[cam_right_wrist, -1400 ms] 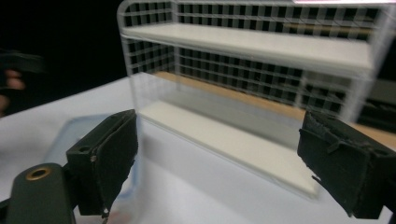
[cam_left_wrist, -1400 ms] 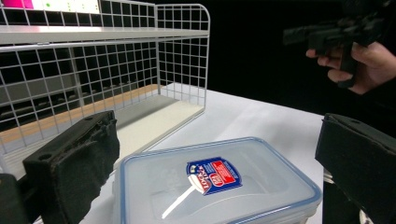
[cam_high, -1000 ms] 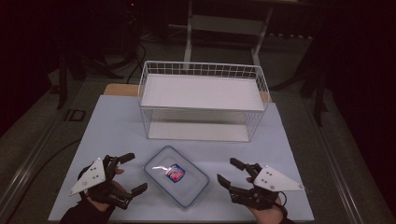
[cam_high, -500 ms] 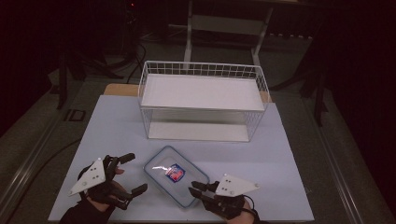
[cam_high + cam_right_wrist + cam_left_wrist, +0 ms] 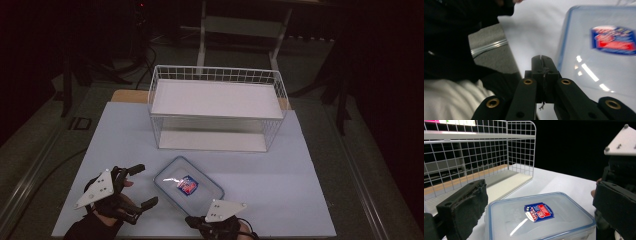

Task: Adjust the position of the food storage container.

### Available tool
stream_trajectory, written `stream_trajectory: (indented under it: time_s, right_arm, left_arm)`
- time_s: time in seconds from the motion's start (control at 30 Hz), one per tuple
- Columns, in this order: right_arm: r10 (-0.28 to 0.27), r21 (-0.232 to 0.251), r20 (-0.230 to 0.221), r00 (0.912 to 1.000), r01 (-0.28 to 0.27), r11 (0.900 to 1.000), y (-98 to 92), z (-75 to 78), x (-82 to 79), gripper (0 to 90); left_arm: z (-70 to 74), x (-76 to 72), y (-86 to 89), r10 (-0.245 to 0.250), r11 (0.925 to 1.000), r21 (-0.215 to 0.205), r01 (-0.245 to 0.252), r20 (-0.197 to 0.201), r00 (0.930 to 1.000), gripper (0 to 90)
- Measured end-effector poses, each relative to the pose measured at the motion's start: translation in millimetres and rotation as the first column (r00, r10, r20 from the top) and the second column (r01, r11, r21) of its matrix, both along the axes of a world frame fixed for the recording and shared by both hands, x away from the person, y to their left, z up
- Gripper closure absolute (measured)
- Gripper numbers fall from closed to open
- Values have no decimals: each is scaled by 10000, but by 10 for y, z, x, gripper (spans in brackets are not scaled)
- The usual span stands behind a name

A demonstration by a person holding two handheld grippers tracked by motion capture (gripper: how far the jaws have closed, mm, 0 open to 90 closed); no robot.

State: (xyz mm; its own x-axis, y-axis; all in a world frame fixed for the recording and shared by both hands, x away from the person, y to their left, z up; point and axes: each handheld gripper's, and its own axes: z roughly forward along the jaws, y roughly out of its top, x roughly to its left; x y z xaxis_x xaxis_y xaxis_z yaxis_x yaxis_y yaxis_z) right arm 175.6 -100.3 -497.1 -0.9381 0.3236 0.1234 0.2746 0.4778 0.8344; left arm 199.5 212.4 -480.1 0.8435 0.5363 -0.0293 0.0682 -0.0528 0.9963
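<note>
A clear lidded container (image 5: 188, 185) with a blue rim and a red-and-blue label lies flat on the white table, near its front edge. My left gripper (image 5: 144, 186) rests just left of it, open; in the left gripper view the container (image 5: 536, 217) lies ahead between the wide jaws of that gripper (image 5: 541, 187). My right gripper (image 5: 192, 220) sits low at the container's front corner. Its jaws have just been closing and now stand shut with nothing between them (image 5: 542, 58), beside the container's edge (image 5: 599, 50). That gripper's grey plate (image 5: 621, 140) shows past the container.
A white wire basket (image 5: 217, 75) with a shelf board on top stands at the back of the table (image 5: 300, 175). The room around the table is dark, with stands and cables on the floor behind.
My right gripper has moved left and down from the right side to the container's front corner, and its jaws went from open to shut. The left gripper stayed where it was.
</note>
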Motion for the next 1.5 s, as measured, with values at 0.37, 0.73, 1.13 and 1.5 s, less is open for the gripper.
stream_trajectory:
  time_s: [0.37,0.73,1.13,1.5]
  right_arm:
    - [-204,-579,-167,9997,194,9981,0,-100,15,899]
    - [-1015,-750,-115,9948,1004,9921,-199,-81,109,899]
    - [-2075,-442,-70,9782,2070,9773,-391,-14,291,900]
    - [-1843,-1042,-167,9827,1816,9778,-313,-138,335,900]
  left_arm:
    - [-6,-3,-6,-43,10000,20,43,2,10000,0]
    - [-14,0,-27,-126,9998,154,126,-22,9999,0]
    - [-19,5,-28,-122,9997,190,123,-46,9999,0]
    - [-42,9,-51,-167,9991,376,170,-76,9998,0]
